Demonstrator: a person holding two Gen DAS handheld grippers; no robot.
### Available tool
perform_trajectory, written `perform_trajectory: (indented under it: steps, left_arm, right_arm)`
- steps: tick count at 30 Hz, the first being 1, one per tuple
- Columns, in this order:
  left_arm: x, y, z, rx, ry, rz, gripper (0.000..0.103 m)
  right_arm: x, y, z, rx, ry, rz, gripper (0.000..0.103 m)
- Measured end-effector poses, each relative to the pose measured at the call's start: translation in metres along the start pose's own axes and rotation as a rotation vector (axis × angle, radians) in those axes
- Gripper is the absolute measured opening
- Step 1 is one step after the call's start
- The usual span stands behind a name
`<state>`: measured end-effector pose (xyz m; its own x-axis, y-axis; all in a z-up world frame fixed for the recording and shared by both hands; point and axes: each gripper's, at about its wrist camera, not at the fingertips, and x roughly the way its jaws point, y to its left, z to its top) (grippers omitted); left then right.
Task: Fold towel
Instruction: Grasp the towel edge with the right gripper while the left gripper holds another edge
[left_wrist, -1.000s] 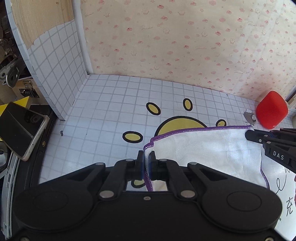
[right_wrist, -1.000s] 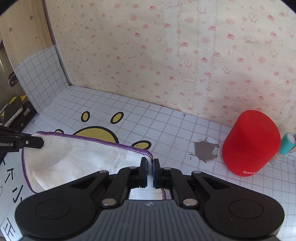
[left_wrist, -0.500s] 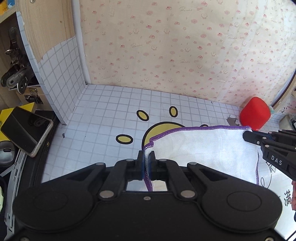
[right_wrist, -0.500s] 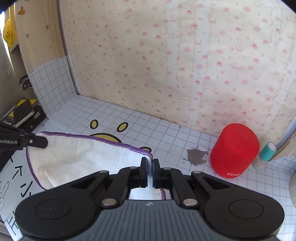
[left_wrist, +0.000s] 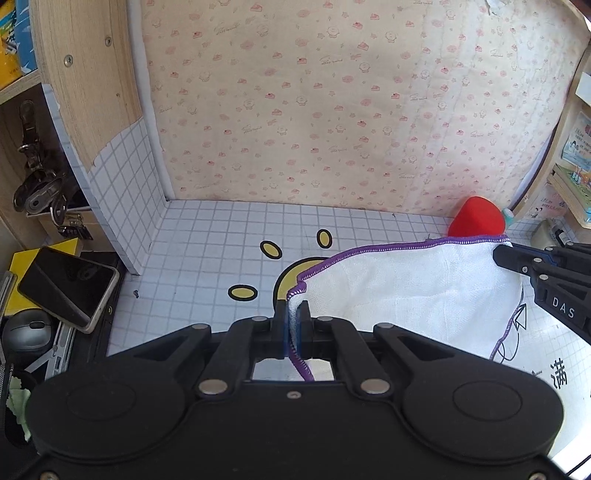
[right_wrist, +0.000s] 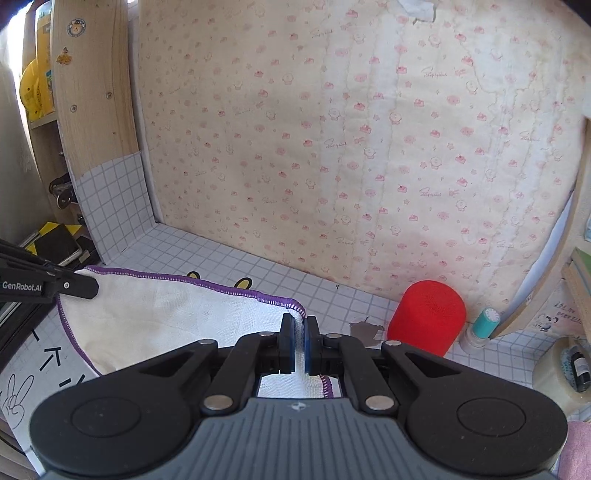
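Both pairs of tongs are pinching the white cloth towel with purple stitched edging (left_wrist: 410, 291), one at each corner of the same edge. The left tongs (left_wrist: 294, 325) are pressed together on a corner, with the purple hem running down between the blue pads. The right tongs (right_wrist: 299, 341) are likewise clamped on the opposite corner, and a strip of white cloth with its hem shows in the gap behind the pads. Between the two pairs the held edge hangs in a shallow curve above the table covered in white grid-patterned sheet (left_wrist: 221, 236), and the rest of the cloth drapes down from it towards the near side.

Under the towel, ahead of the left tongs, a yellow cartoon figure outlined in black (left_wrist: 291, 269) is printed on the sheet, partly covered by the cloth. Beyond the right tongs and a little to their right stands a red rounded fabric-covered speaker (right_wrist: 428, 314) against the pale wallpaper with small pink figures (right_wrist: 351, 147). Just right of the speaker is a small teal-capped bottle (right_wrist: 484, 326). A torn grey patch in the sheet (right_wrist: 364, 330) lies between the right tongs and the speaker. Off to the left of the left tongs, past the table's edge, a dark smartphone (left_wrist: 68, 288) lies face up beside a wooden upright panel (left_wrist: 85, 74).
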<state>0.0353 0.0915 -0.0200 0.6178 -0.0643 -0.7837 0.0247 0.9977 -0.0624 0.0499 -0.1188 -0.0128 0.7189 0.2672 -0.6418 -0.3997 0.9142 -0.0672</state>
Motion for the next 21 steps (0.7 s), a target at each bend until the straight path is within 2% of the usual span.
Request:
perform_trajectory:
  steps: [8, 14, 21]
  left_arm:
    - [-0.029, -0.008, -0.002, 0.108, -0.038, -0.030, 0.004]
    - [-0.056, -0.027, -0.004, 0.158, -0.077, 0.003, 0.004]
    - [-0.094, -0.053, -0.015, 0.191, -0.138, 0.086, 0.004]
  right_arm:
    - [-0.038, 0.021, -0.005, 0.033, -0.020, -0.075, 0.004]
    - [-0.071, 0.028, -0.006, 0.029, -0.047, -0.088, 0.004]
    - [-0.111, 0.029, -0.004, -0.030, -0.091, -0.050, 0.004]
